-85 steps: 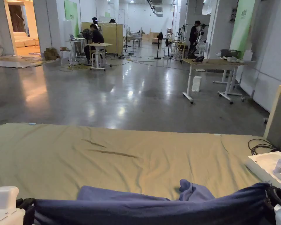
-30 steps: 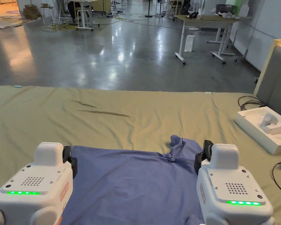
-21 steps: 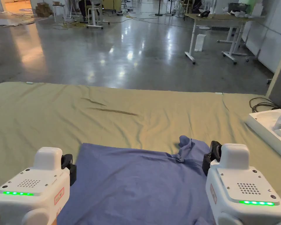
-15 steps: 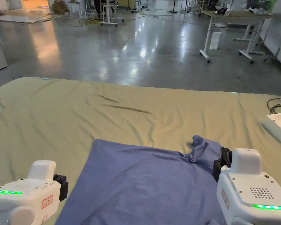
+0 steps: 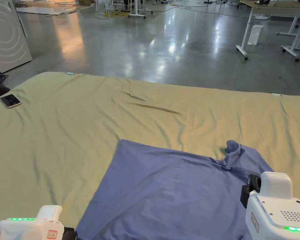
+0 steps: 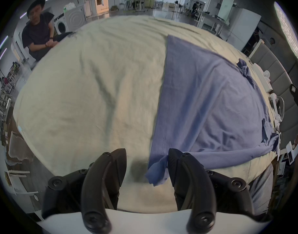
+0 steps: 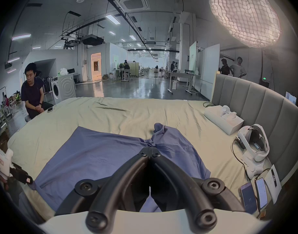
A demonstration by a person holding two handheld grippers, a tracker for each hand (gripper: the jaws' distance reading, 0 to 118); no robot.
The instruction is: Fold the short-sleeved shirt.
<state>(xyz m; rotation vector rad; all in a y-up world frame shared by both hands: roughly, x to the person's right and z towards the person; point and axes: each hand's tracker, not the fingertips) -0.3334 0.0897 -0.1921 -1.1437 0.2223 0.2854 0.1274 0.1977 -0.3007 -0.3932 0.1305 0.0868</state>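
The blue short-sleeved shirt [image 5: 177, 187] lies spread flat on the olive bed sheet [image 5: 83, 125], with one sleeve bunched up at its far right [image 5: 232, 153]. My left gripper [image 6: 146, 155] is open at the shirt's near left corner [image 6: 157, 171]; that corner hangs loose beside the right-hand jaw. In the head view the left gripper [image 5: 68, 232] sits at the bottom left. My right gripper [image 7: 150, 150] is shut, tips touching, above the shirt's right part [image 7: 102, 153], and I see no cloth pinched between them. The head view has the right gripper [image 5: 251, 187] at the shirt's right edge.
A person [image 7: 32, 94] sits at the bed's far left corner, beside a phone [image 5: 10, 101]. Along the grey headboard [image 7: 263, 111] on the right lie a white box [image 7: 222, 119], a headset [image 7: 253, 141] with cables and two phones [image 7: 254, 195].
The shirt, stretched between both grippers 2.8 s ago, now lies flat on the bed. The left gripper has drawn back to the near left corner. The head camera has tilted down and left.
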